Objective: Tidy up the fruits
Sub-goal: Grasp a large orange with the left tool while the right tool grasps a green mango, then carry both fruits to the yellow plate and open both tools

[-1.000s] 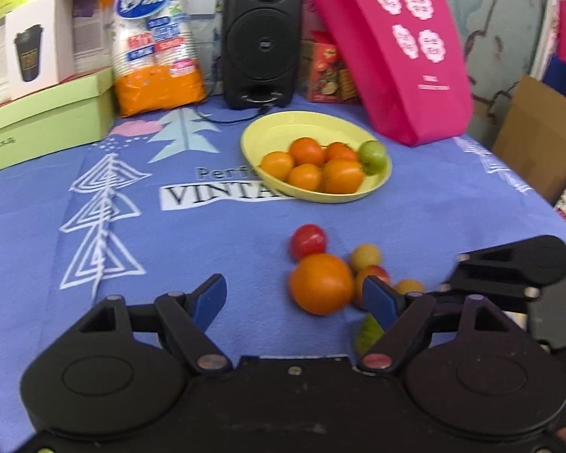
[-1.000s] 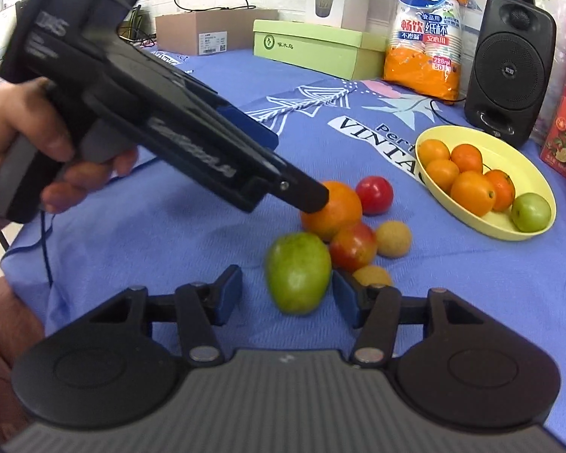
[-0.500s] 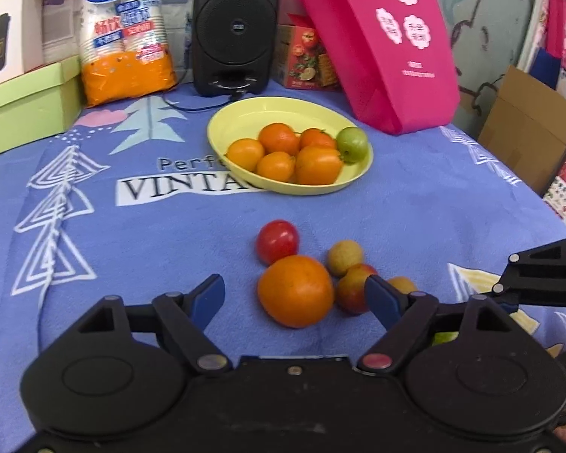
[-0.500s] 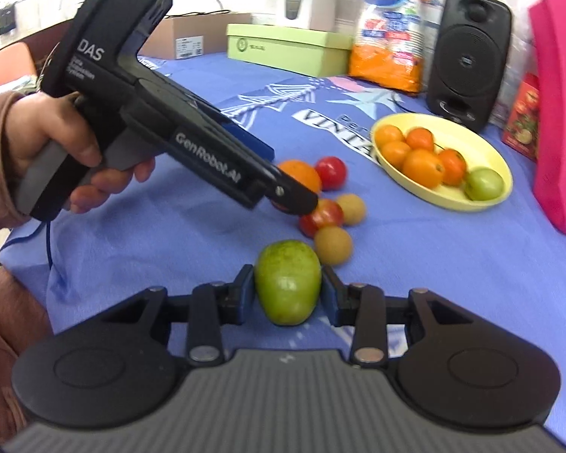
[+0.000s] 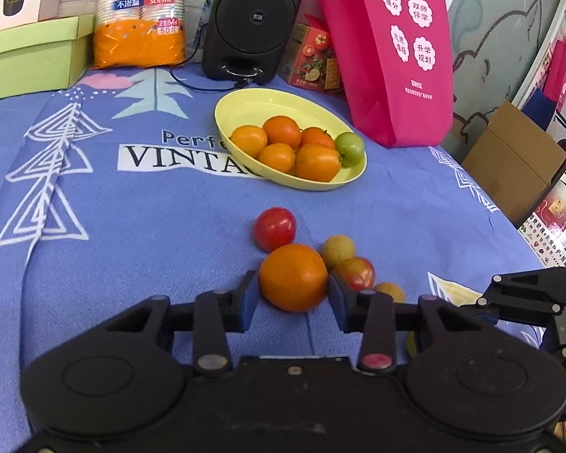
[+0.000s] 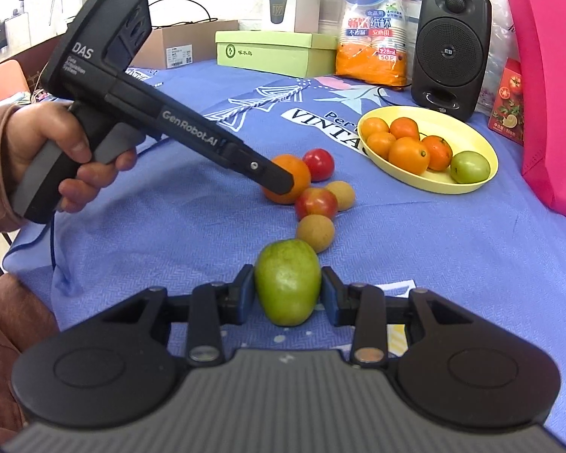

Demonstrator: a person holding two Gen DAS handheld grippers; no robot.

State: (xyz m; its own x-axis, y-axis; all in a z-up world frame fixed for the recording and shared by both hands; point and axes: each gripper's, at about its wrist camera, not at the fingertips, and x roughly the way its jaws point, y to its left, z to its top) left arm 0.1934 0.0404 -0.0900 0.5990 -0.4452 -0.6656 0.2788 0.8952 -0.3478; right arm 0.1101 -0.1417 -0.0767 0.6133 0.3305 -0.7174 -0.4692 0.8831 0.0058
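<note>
The left gripper (image 5: 293,294) pinches the large round orange (image 5: 293,278) at lower centre of its view, and the right gripper (image 6: 286,294) pinches the green pear-shaped fruit (image 6: 286,280), both seemingly bound for the shallow yellow oval plate (image 5: 245,107) above centre, where oranges already gather; small loose fruits wait between.

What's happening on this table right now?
A person is sorting fruit with a handheld gripper in each hand. The left gripper has its pads against the sides of a large orange on the blue tablecloth. The right gripper is closed on a green mango. A yellow bowl already holds five oranges and a green fruit. A red tomato and three small fruits lie loose on the cloth.
</note>
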